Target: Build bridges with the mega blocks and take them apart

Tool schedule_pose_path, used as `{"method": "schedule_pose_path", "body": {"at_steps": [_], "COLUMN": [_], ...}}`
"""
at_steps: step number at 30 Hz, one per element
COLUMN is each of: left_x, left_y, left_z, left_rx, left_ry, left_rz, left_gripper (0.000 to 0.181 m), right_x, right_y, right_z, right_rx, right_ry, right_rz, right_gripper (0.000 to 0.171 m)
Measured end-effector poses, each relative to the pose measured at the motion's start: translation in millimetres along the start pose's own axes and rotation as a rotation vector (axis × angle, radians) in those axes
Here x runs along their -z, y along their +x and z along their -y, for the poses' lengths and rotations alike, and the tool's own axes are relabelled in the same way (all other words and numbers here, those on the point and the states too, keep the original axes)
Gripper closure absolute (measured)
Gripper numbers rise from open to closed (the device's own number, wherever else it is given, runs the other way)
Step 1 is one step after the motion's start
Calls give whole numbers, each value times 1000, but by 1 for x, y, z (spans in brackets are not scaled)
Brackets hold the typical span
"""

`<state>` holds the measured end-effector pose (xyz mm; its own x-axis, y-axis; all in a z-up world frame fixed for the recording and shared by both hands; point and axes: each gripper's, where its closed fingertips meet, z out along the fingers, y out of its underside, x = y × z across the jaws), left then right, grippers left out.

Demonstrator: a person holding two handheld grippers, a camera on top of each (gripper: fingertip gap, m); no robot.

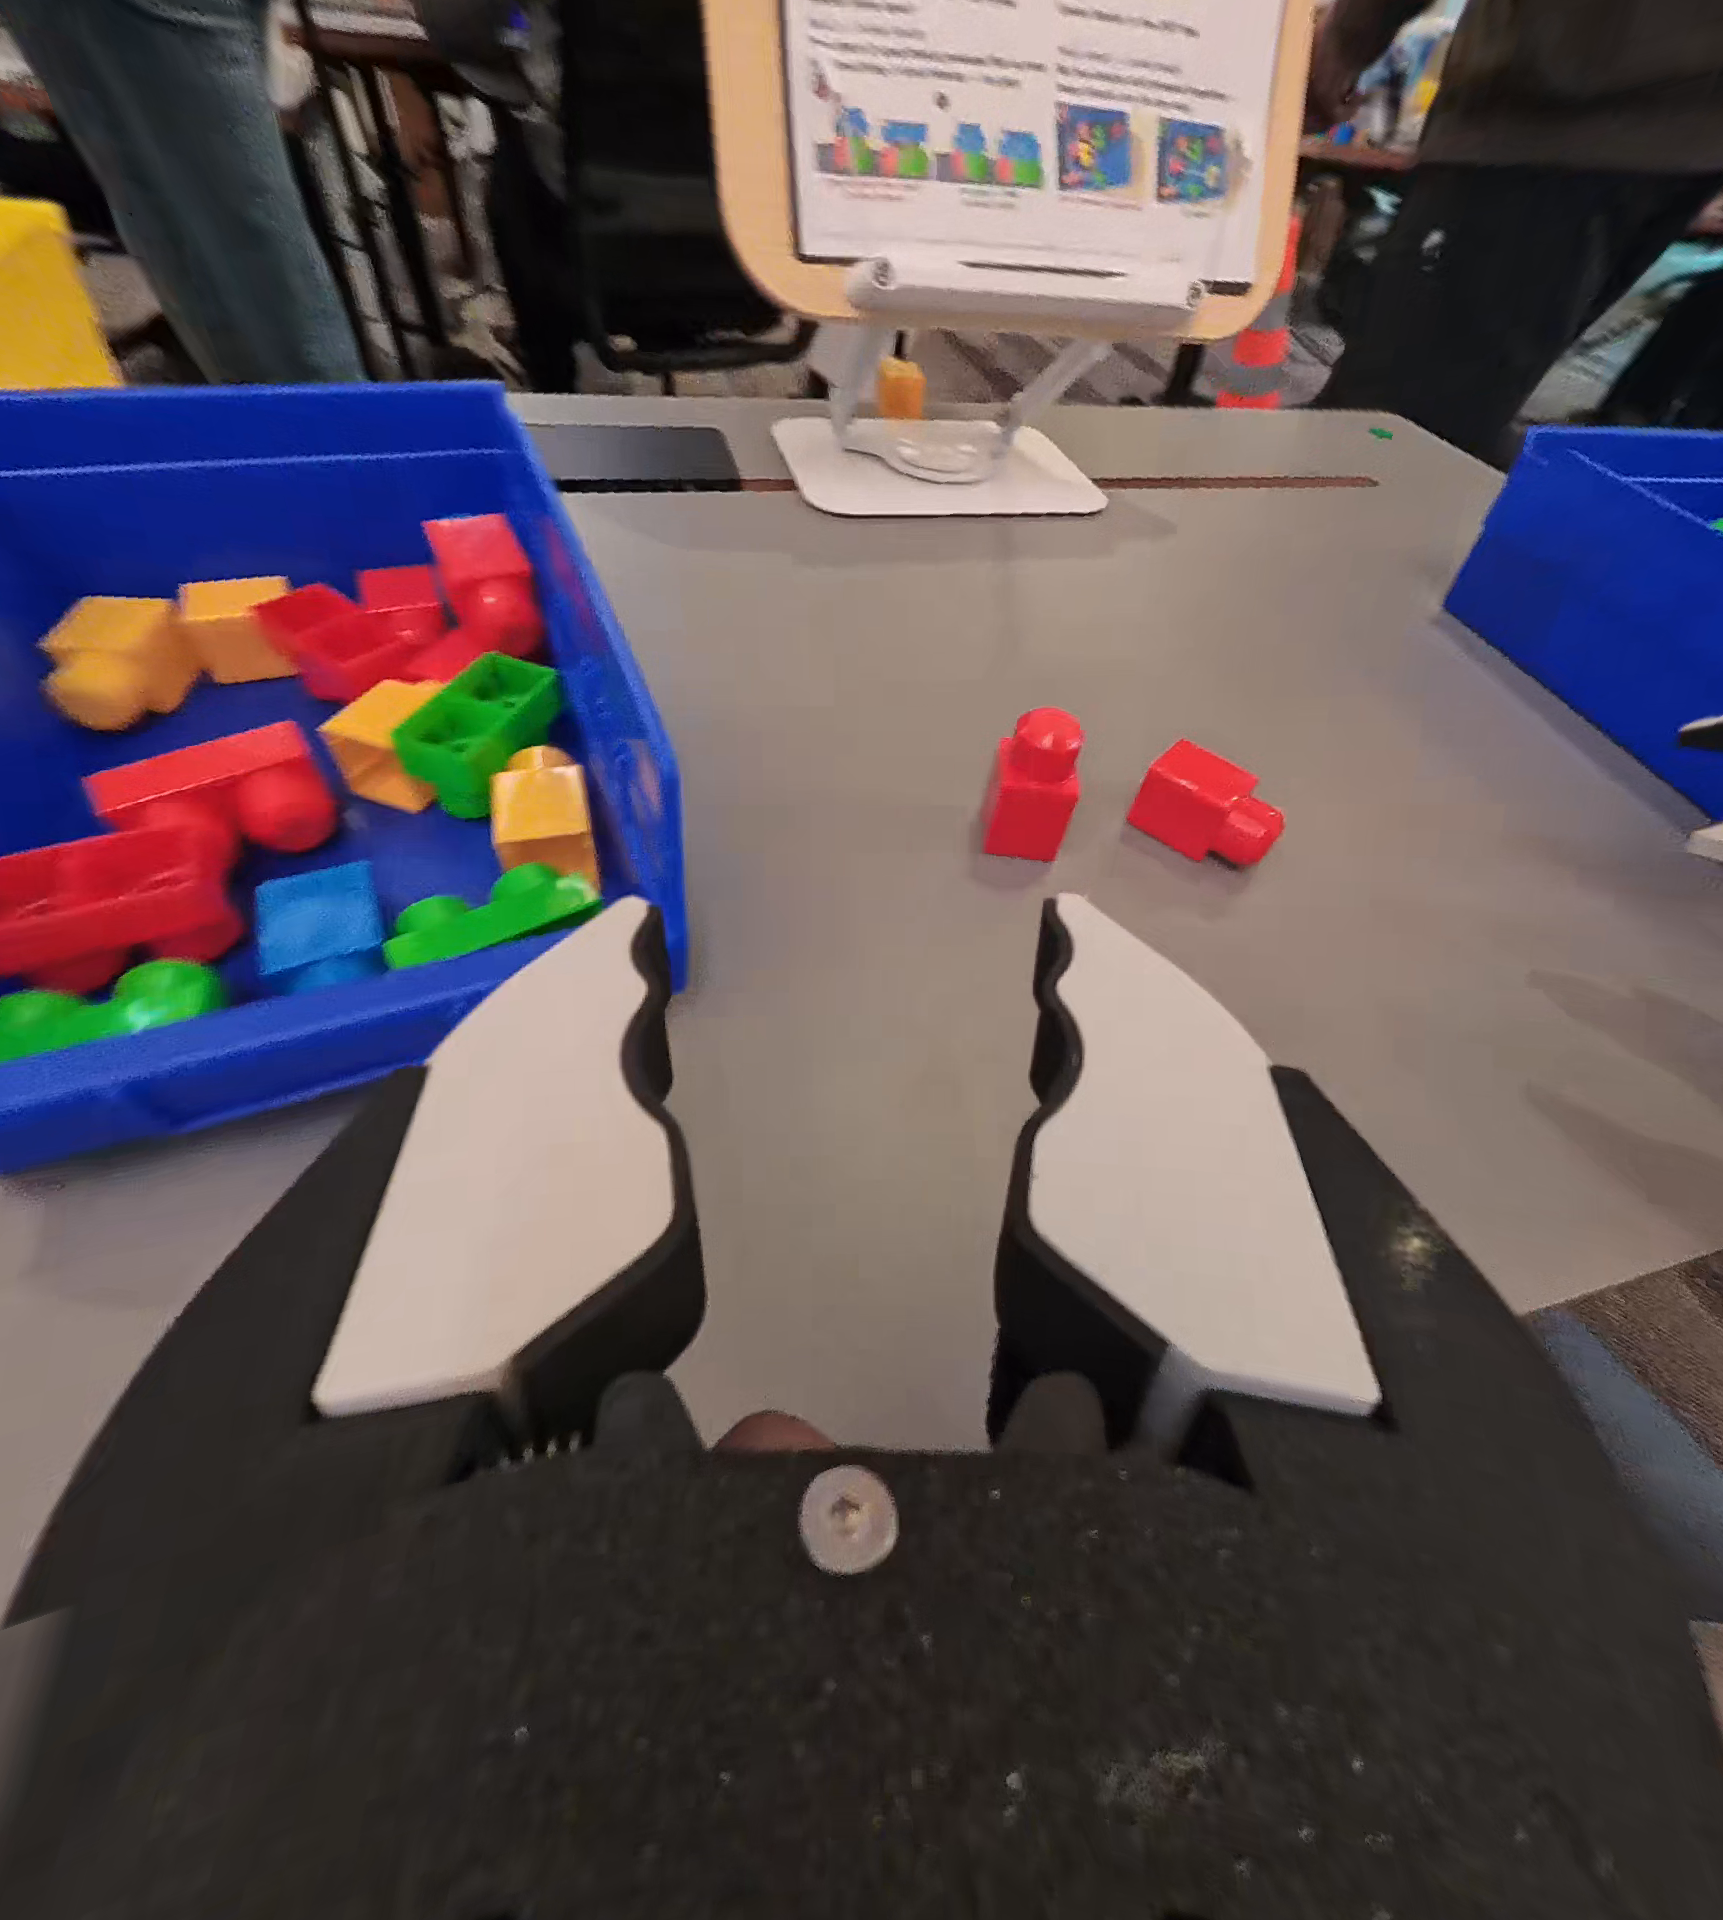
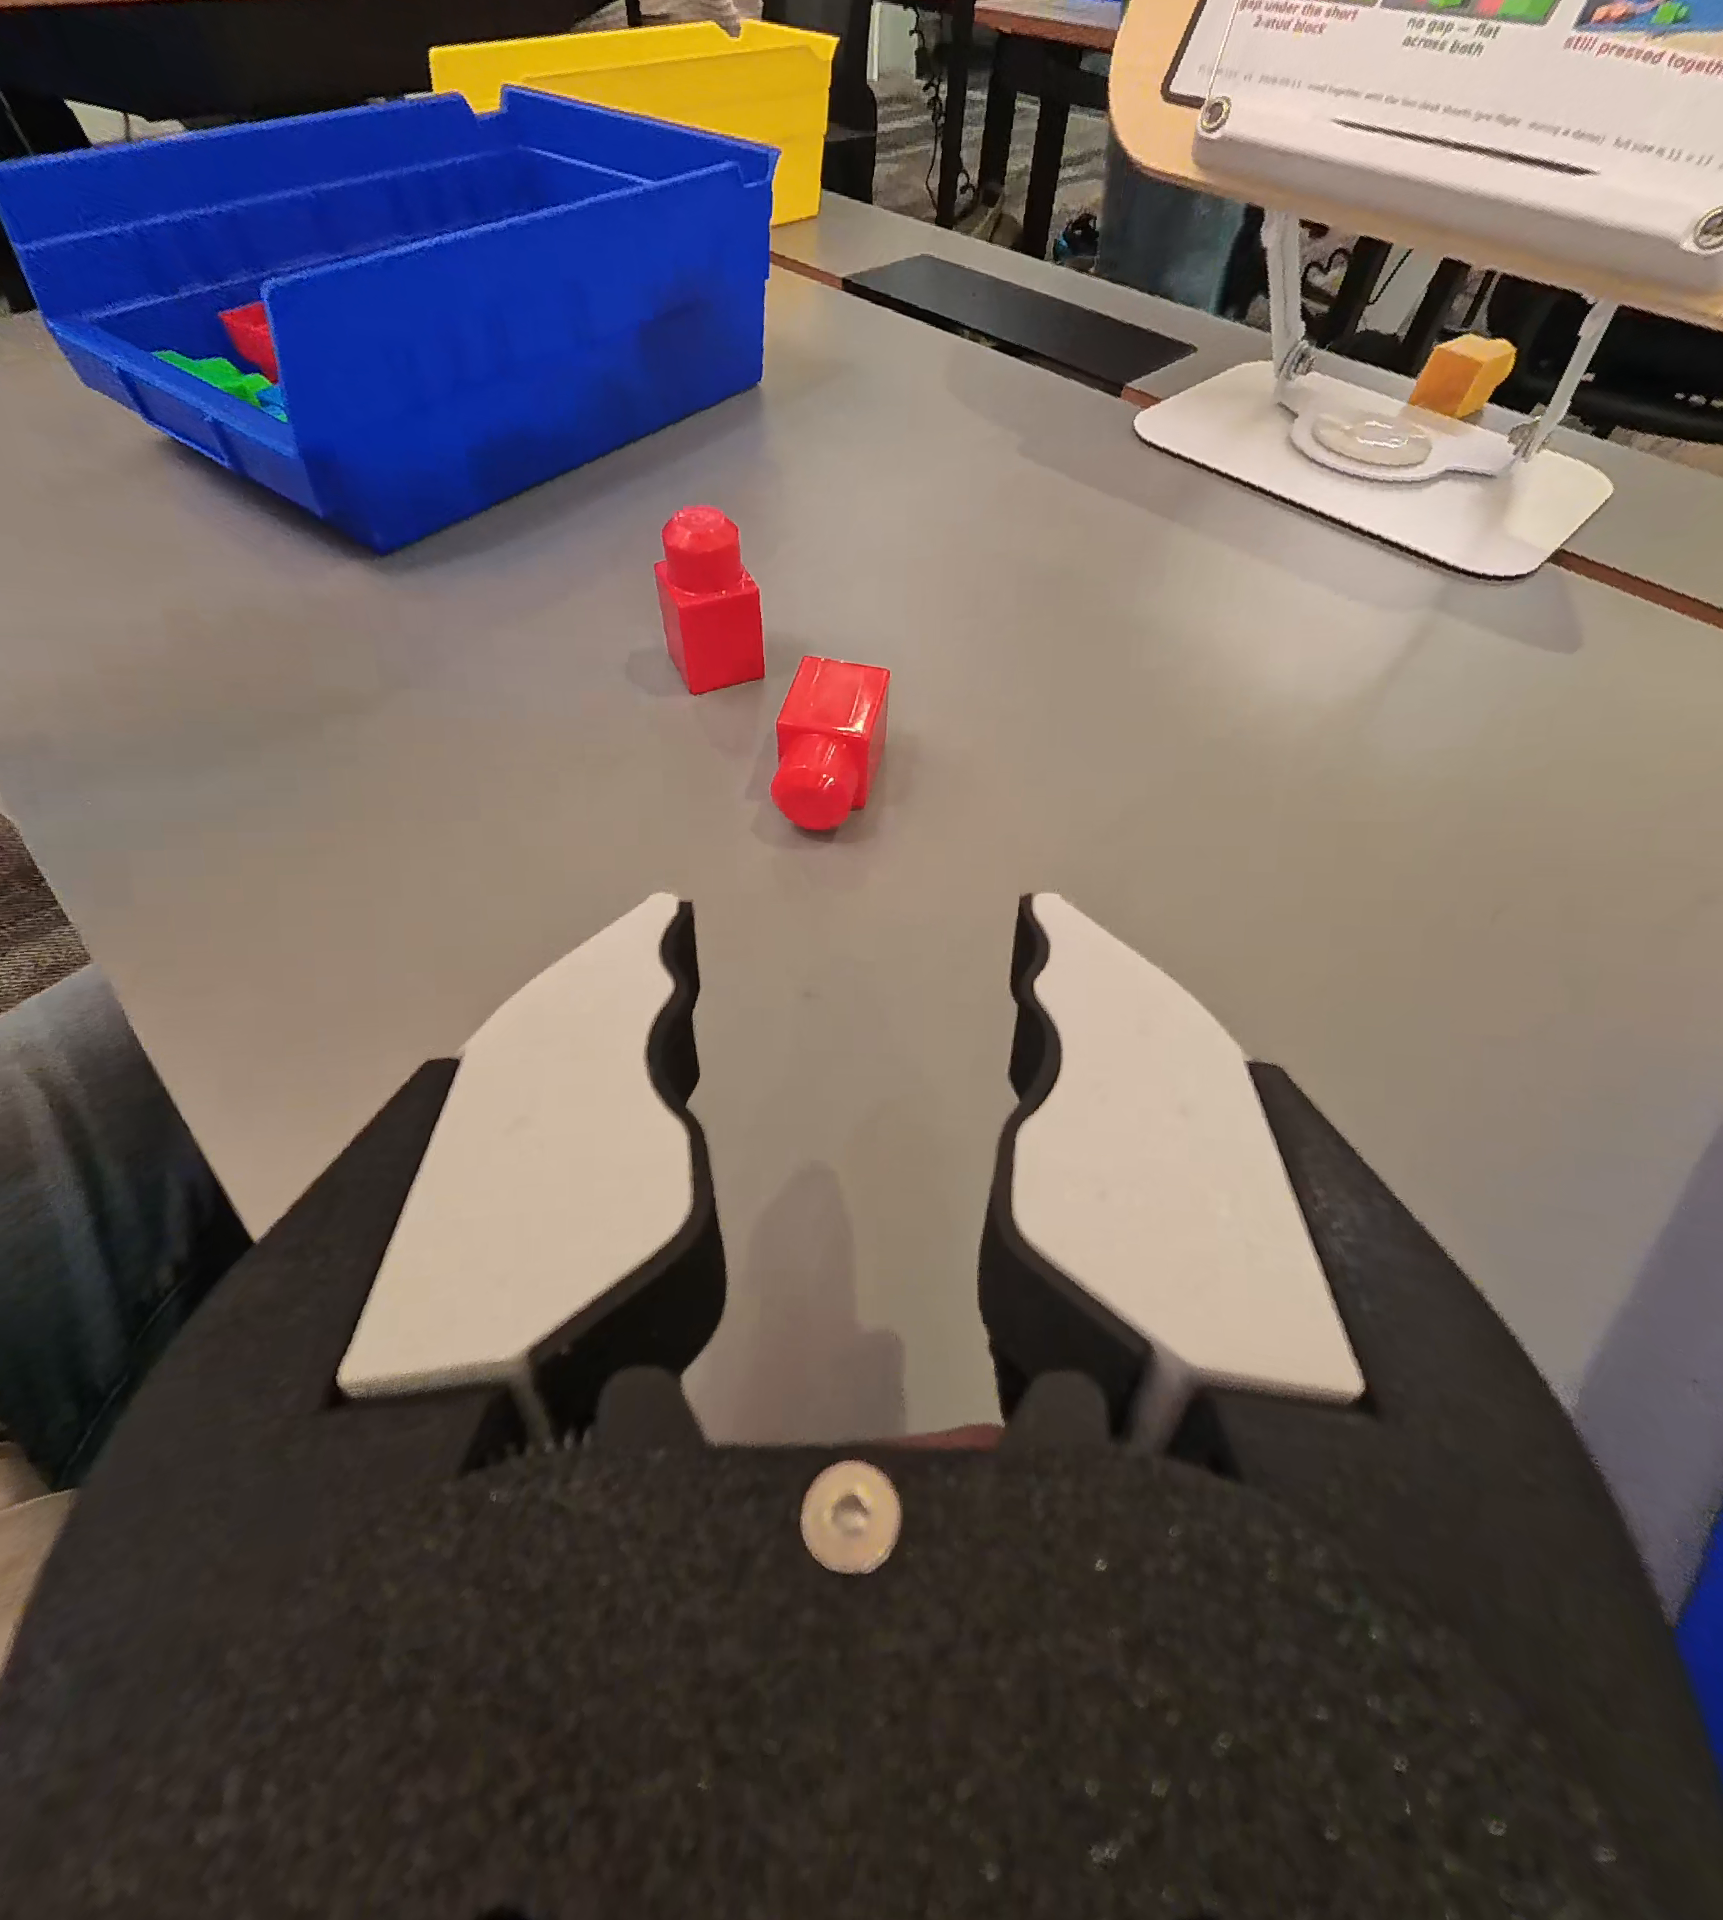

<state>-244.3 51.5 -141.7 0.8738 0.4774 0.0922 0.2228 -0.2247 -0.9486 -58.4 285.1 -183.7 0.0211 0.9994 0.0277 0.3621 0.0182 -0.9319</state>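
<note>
Nearest to you, both tools are empty: your left gripper (image 1: 852,914) has its fingers spread wide over bare grey worktop (image 1: 836,1195), and your right gripper (image 2: 852,909) is spread just the same, pinching nothing.

Just beyond the right fingers lies the tipped red block (image 2: 831,740), on its side with its stud pointing back toward you. Just beside it, not touching, stands the upright red block (image 2: 709,608), stud up. That's two single-stud red blocks out on the worktop, and nothing joined yet, so by my read you're at the very start of a bridge, laying the piers.

Next move, I'd say: the tipped block needs righting. Your right gripper is closest and lined up on it; grip across the square body rather than the round stud, then stand it near its partner with a gap a longer block can span.

Further out on your left sits the blue bin (image 1: 618,665) holding the supply, a jumble of red, orange, green and one blue block, too overlapped for a sure count. A second blue bin (image 1: 1615,613) shows on the right, with green pieces inside. That's two blue bins, plus one yellow bin (image 2: 711,78) behind. At the far edge stands one instruction board (image 1: 1013,145) on a white stand.
</note>
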Motion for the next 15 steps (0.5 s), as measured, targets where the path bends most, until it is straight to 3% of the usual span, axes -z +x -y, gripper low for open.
{"method": "schedule_pose_path", "body": {"at_steps": [6,15], "left_x": [25,27], "left_y": [-9,-25], "left_z": [-22,-30], "left_rx": [-9,-1], "left_ry": [-30,-52], "left_rz": [62,118], "left_gripper": [113,113], "right_x": [-6,-9], "right_y": [-4,-5], "right_z": [-6,-11], "right_rx": [3,-3], "right_ry": [-20,-32], "right_rz": [11,19], "right_gripper": [113,113]}}
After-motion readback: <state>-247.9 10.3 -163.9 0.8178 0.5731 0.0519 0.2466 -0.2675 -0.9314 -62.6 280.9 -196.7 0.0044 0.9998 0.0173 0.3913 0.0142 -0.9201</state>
